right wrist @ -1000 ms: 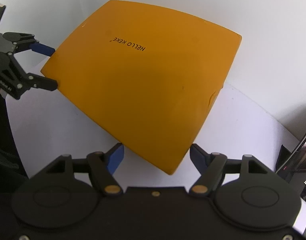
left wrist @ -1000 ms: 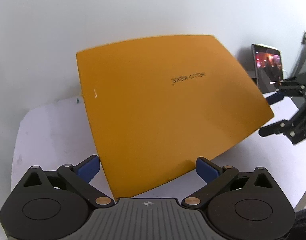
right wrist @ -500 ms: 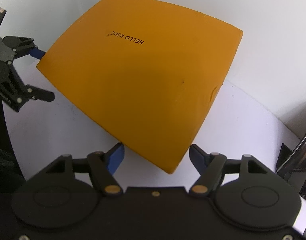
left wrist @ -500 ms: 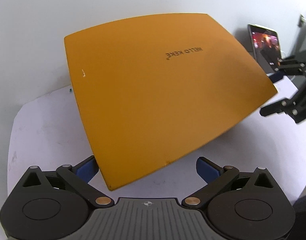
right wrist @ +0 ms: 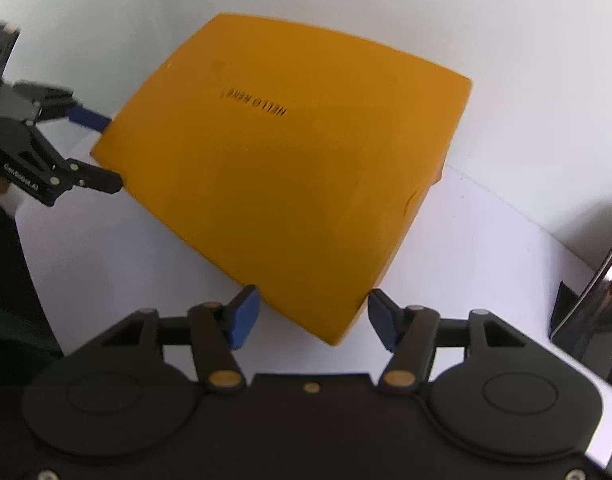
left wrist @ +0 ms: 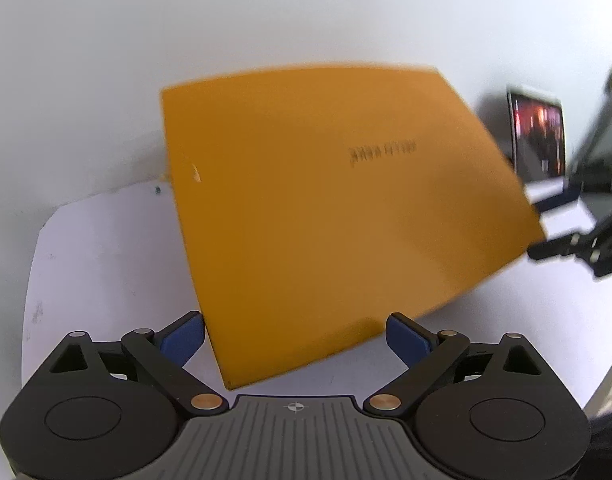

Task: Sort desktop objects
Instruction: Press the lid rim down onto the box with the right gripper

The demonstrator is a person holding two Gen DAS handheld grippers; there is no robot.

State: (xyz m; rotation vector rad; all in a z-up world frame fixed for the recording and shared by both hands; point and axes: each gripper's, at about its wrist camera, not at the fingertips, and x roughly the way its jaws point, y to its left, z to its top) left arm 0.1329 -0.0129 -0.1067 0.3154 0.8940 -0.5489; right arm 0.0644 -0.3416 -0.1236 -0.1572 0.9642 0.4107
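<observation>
Under our left claw point(left wrist: 296, 334) in the left wrist view lies a white table point(left wrist: 106, 248), with a plain white wall point(left wrist: 266, 12) rising straight behind it. We see the orange board point(left wrist: 337, 208) tilted, its far edge against the wall and its near corner poking in between our blue pads point(left wrist: 184, 336). Those pads stand wide apart and grip nothing. Beyond the board's right edge a lit screen point(left wrist: 539, 140) leans by the wall, and our right claw point(left wrist: 553, 224) waits just beside that same edge, one finger above it and one below. Left of the board the table runs bare to its rounded rim.

Seen from the right wrist, the board point(right wrist: 298, 176) fills the middle, printed "HELLO KEKE", its near corner sitting between our right claw's point(right wrist: 313, 316) wide-spread pads point(right wrist: 244, 316), which hold nothing. At the board's left edge our left claw point(right wrist: 94, 152) straddles the corner, fingers apart; whether they touch it we cannot tell. Right of the board, bare table point(right wrist: 485, 248) stretches to the screen point(right wrist: 597, 304) at the frame's edge.
</observation>
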